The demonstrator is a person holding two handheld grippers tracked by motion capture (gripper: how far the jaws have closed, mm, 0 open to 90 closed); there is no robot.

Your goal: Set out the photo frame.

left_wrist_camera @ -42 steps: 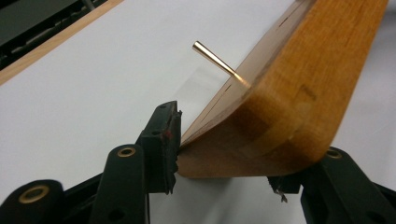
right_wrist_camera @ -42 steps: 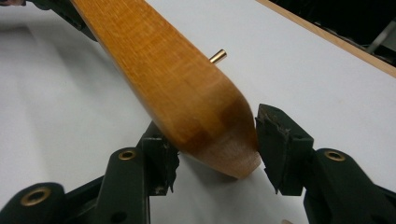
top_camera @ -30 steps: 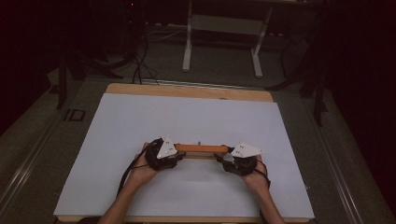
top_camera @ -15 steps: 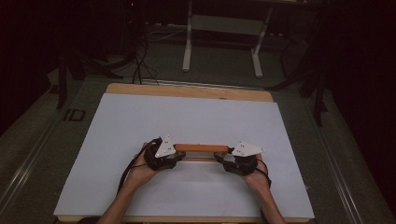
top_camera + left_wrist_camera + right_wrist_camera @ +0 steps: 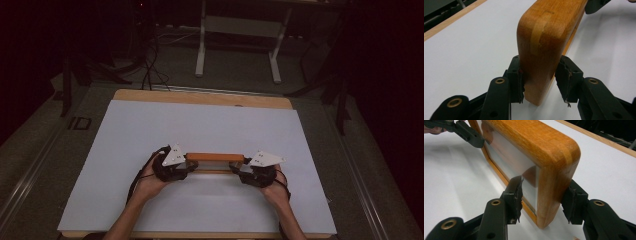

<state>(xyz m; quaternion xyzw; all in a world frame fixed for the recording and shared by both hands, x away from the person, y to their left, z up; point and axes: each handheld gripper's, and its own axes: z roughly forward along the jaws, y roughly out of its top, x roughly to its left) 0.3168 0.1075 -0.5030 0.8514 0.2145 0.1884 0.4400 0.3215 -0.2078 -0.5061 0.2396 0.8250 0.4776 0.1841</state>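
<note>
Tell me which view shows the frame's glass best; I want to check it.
Right gripper view: the glass faces that camera inside the wooden frame. The left gripper view gives an end of the frame, the high view its top edge.

A rounded end of an orange-brown wooden frame [image 5: 541, 47] stands upright on a white table surface [image 5: 474, 45], running away toward the upper right. The left gripper [image 5: 540, 82] straddles that end, its black left pad touching the wood, its right pad just beside it. The other gripper's dark tip [image 5: 596, 5] meets the frame's far end.
</note>
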